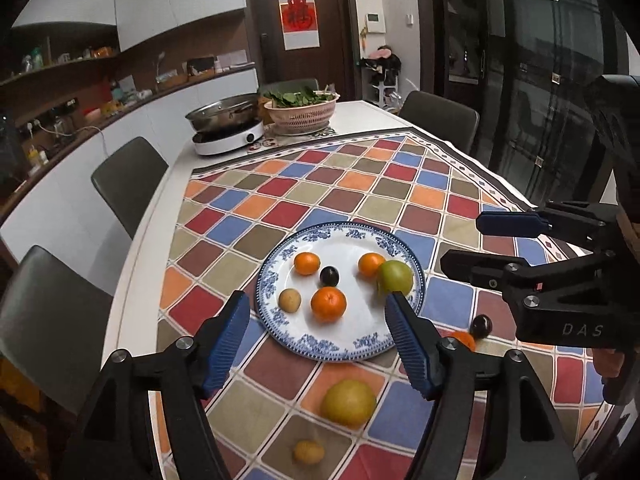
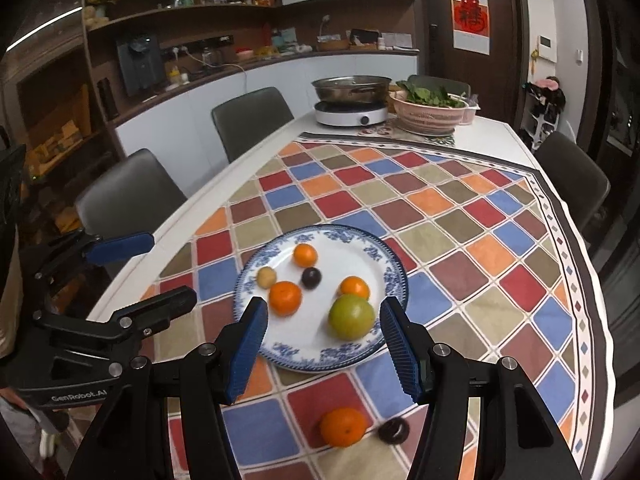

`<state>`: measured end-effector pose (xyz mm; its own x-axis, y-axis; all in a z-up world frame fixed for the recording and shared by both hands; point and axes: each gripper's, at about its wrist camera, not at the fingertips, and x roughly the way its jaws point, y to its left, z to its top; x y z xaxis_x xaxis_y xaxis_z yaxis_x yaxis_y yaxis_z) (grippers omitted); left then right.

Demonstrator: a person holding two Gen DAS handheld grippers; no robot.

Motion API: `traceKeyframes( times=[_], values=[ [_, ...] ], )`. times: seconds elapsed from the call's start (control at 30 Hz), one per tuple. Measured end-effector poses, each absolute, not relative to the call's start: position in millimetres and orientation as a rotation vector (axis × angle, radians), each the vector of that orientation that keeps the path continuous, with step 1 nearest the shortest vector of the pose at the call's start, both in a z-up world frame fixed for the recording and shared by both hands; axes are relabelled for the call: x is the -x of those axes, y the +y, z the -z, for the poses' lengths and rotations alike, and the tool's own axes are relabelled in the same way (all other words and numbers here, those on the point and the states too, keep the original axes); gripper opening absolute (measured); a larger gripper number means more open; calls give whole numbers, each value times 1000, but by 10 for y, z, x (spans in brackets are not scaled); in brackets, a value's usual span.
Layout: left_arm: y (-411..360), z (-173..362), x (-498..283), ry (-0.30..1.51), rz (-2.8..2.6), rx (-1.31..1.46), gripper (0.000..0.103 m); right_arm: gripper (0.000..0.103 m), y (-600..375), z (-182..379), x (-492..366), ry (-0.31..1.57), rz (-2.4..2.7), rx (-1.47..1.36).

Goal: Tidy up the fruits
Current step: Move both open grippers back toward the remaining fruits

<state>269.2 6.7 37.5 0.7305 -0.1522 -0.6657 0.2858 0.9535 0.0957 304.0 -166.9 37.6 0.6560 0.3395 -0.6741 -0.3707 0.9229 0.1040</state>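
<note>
A blue-and-white plate (image 1: 340, 354) (image 2: 308, 362) lies on the checkered tablecloth and holds several fruits: oranges, a green apple (image 1: 396, 277) (image 2: 351, 317), a dark plum (image 1: 329, 275) and a small tan fruit (image 1: 289, 300). On the cloth nearer me lie a big yellow fruit (image 1: 349, 402), a small yellow one (image 1: 308, 452), an orange (image 2: 343, 427) and a dark plum (image 1: 481, 325) (image 2: 394, 430). My left gripper (image 1: 317, 304) (image 2: 170, 268) hovers above the plate's near edge, open and empty. My right gripper (image 2: 324, 308) (image 1: 466, 242) is open too, holding nothing.
At the table's far end stand a steel pot on a white induction cooker (image 1: 228, 136) (image 2: 351, 114) and a pink basket of greens (image 1: 302, 114) (image 2: 430, 114). Grey chairs (image 1: 128, 180) (image 2: 252, 120) line the table's left side, with more on the right.
</note>
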Motion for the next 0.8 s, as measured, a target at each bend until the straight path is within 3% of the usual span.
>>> traceKeyframes(
  times=[0.8],
  values=[
    [596, -85, -1844, 714, 128, -129, 69, 59, -1101, -220, -2395, 724, -557, 143]
  ],
)
